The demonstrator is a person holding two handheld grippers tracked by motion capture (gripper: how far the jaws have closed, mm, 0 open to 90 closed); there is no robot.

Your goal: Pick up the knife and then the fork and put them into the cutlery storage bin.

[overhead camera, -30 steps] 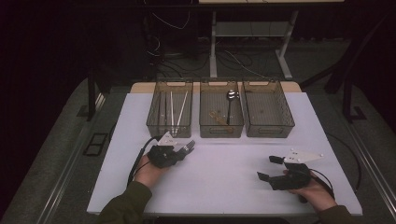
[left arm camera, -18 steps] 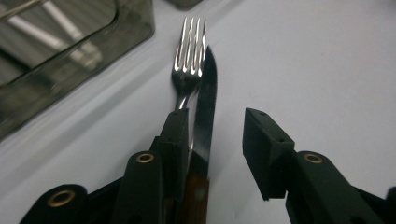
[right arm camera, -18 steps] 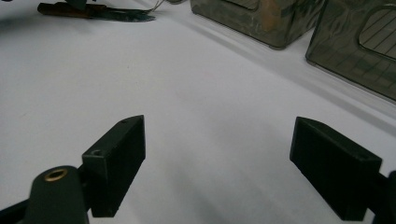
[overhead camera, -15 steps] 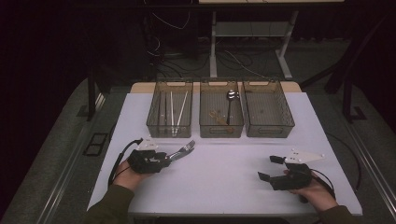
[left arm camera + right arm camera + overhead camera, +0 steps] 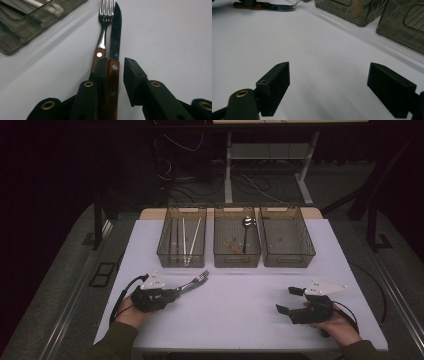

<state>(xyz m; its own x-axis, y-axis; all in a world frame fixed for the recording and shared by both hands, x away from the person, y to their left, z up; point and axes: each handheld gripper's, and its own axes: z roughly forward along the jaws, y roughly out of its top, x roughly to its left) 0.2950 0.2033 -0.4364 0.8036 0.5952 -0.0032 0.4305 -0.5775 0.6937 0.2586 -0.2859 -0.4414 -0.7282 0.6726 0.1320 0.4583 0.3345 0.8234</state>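
Knife (image 5: 114,47) and fork (image 5: 103,27) lie parallel, tips pointing toward bins (image 5: 235,245).

the white table (image 5: 235,305) lies bare between the left gripper (image 5: 172,294) and the right gripper (image 5: 290,301), so a hand can pass there freely. three bins (image 5: 236,240) stand side by side along the far edge and block that way. a fork (image 5: 103,30) and knife (image 5: 115,37) lie just ahead of the left gripper, near the left bin (image 5: 181,251).
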